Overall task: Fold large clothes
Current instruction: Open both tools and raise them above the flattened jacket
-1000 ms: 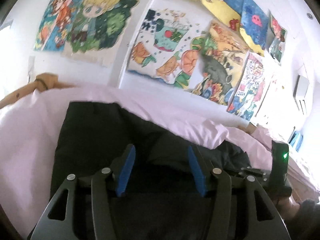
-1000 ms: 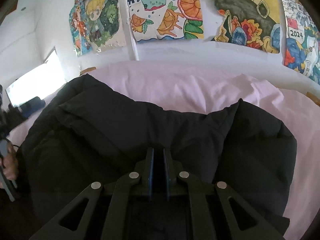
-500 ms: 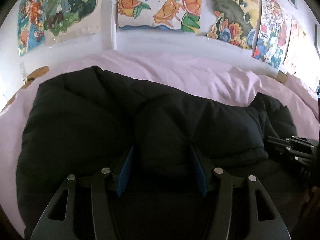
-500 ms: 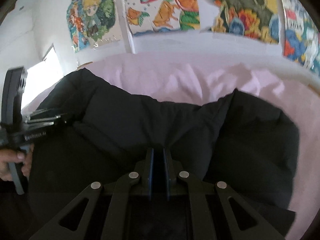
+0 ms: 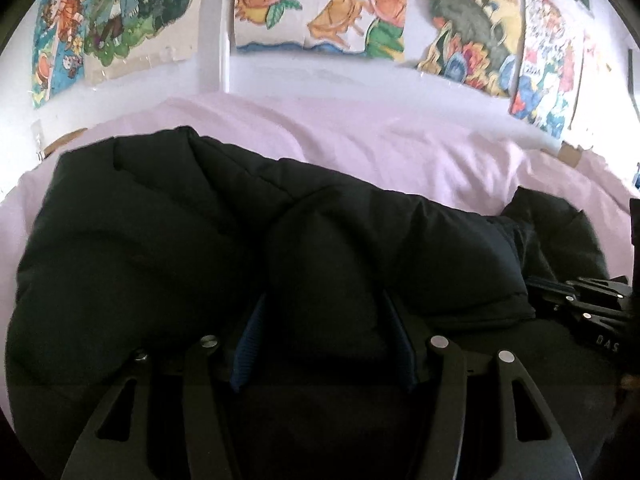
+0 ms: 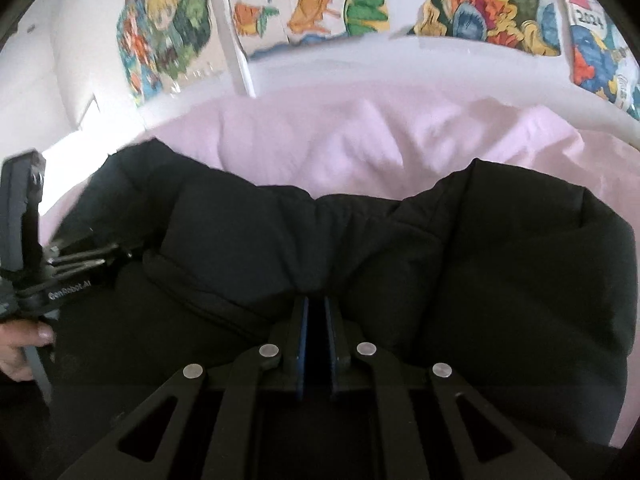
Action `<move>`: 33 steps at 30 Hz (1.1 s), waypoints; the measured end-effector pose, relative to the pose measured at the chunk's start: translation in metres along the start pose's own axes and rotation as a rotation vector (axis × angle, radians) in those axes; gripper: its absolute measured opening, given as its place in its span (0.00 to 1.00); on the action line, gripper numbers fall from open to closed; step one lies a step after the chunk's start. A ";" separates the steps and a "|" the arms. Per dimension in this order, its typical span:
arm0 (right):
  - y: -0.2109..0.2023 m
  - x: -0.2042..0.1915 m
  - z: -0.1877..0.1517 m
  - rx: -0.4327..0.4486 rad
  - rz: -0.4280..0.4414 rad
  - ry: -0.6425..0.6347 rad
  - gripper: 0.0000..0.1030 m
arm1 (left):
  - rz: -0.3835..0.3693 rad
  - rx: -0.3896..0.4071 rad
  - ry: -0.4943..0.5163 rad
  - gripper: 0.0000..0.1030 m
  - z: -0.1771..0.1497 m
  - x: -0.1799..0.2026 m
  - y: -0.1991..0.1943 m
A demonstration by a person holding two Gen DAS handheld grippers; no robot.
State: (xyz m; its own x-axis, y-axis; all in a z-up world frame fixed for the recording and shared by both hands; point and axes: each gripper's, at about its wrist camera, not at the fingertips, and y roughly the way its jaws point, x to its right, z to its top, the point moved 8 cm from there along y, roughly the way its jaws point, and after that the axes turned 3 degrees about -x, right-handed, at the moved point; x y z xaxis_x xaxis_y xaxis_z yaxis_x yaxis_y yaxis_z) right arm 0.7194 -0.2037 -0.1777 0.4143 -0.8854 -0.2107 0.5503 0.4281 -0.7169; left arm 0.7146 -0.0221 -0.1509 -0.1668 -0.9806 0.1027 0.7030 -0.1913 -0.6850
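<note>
A black puffer jacket (image 5: 168, 248) lies bunched on the pink bedsheet (image 5: 400, 148), below a wall of colourful drawings (image 5: 320, 8). The left gripper (image 5: 324, 340) sits low over the jacket's near edge; its jaws have just been opening, and a thick padded fold bulges between the blue pads (image 5: 248, 344), though whether they press it cannot be told. Further right along the jacket, the right gripper (image 6: 316, 336) pinches a fold of jacket fabric between nearly closed jaws. A hand (image 6: 20, 344) holds the left gripper's handle beside the jacket.
</note>
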 end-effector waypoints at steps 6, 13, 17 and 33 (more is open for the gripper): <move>-0.049 -0.030 -0.006 0.036 -0.002 -0.051 0.78 | 0.031 0.012 -0.028 0.87 -0.004 0.018 -0.045; -0.109 -0.049 -0.032 0.037 -0.078 -0.084 0.84 | -0.006 -0.004 -0.081 0.91 -0.019 0.036 -0.104; -0.142 -0.052 -0.049 -0.007 -0.118 -0.074 0.86 | -0.006 -0.048 -0.046 0.91 -0.028 0.045 -0.133; -0.333 -0.140 -0.096 -0.024 -0.155 -0.004 1.00 | -0.039 -0.046 0.107 0.99 -0.091 0.092 -0.341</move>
State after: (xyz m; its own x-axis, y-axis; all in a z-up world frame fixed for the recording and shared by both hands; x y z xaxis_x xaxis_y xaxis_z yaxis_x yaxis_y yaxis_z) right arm 0.4084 -0.2399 0.0269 0.3290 -0.9397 -0.0933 0.5901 0.2817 -0.7566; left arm 0.3968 -0.0438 0.0268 -0.2683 -0.9618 0.0539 0.6626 -0.2248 -0.7144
